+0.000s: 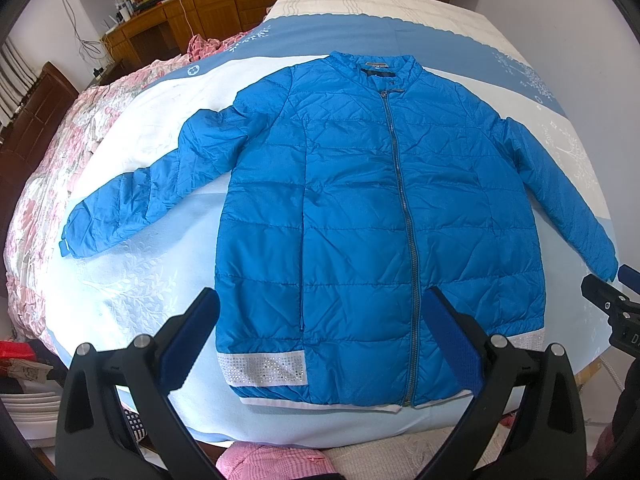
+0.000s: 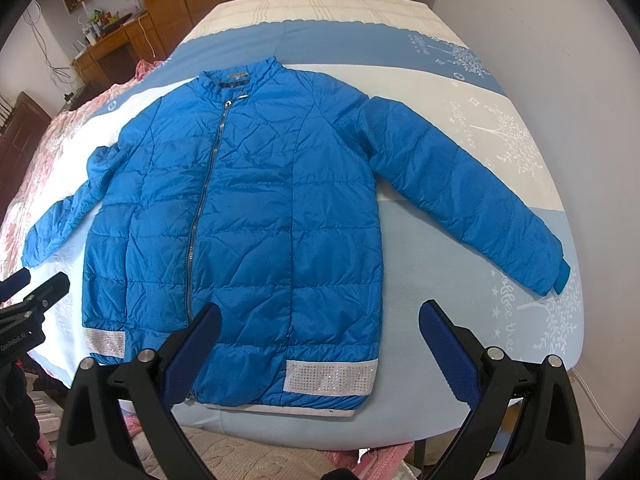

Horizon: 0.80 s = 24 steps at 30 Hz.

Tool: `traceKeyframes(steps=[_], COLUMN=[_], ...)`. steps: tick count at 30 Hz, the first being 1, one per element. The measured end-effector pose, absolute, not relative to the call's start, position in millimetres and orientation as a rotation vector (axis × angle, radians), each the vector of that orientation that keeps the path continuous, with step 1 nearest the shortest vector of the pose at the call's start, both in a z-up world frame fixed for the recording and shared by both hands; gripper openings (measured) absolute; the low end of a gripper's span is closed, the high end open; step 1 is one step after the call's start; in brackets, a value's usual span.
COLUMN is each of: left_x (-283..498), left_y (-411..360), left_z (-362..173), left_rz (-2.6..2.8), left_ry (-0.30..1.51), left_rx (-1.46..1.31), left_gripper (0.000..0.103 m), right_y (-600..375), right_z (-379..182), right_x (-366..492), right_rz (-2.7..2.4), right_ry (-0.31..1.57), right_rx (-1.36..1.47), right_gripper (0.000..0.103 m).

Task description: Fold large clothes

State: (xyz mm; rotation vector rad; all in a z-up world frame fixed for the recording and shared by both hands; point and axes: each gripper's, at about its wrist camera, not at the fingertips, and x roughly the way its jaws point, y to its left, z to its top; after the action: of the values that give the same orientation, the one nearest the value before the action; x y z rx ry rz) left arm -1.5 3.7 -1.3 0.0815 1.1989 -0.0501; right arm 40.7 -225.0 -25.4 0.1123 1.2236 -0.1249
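At far left of the left wrist view, a pink floral quilt [image 1: 52, 168] bunched along the bed edge, just beside the left sleeve [image 1: 120, 208], cuff nearly touching it. Across the middle, a blue padded jacket [image 1: 360, 208] spread flat, front up, on a pale blue and white bedsheet [image 1: 132, 280], zip [image 1: 404, 220] closed from collar to hem, collar toward the top of the frame, hem toward the bottom. Low in the same view, the left gripper [image 1: 320, 332] hovering above the hem, jaws wide apart, gripping nothing. At far right, the right sleeve [image 2: 472, 196] angled down toward the lower right of the right wrist view, cuff close to the bed edge. Low in that view, the right gripper [image 2: 320, 340], jaws likewise spread, empty, over the hem's right half.

Folding apparently not yet begun. Likely trouble: slippery puffy shell sliding out of a shallow pinch; a grab taking only the top layer, leaving the back behind and skewing the fold; trapped air springing a folded sleeve back open; the left cuff dragging the quilt along; the right sleeve slipping off the edge if pulled outward.
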Motion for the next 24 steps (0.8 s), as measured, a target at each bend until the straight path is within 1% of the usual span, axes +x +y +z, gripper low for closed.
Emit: traceKeyframes(steps=[15,24], left_x=[1,15], left_y=[2,-15], left_z=[0,1], left_rz=[-0.055,-0.065], left_ry=[1.202,1.188], left_rx=[0.091,0.118], left_gripper=[0.1,0.1], right_y=[-227,-243], right_z=[-25,-30], right_x=[44,48], right_rz=[-0.129,-0.131], right_ry=[1.221,1.213], right_rx=[0.112,0.16], right_gripper=[0.099,0.099])
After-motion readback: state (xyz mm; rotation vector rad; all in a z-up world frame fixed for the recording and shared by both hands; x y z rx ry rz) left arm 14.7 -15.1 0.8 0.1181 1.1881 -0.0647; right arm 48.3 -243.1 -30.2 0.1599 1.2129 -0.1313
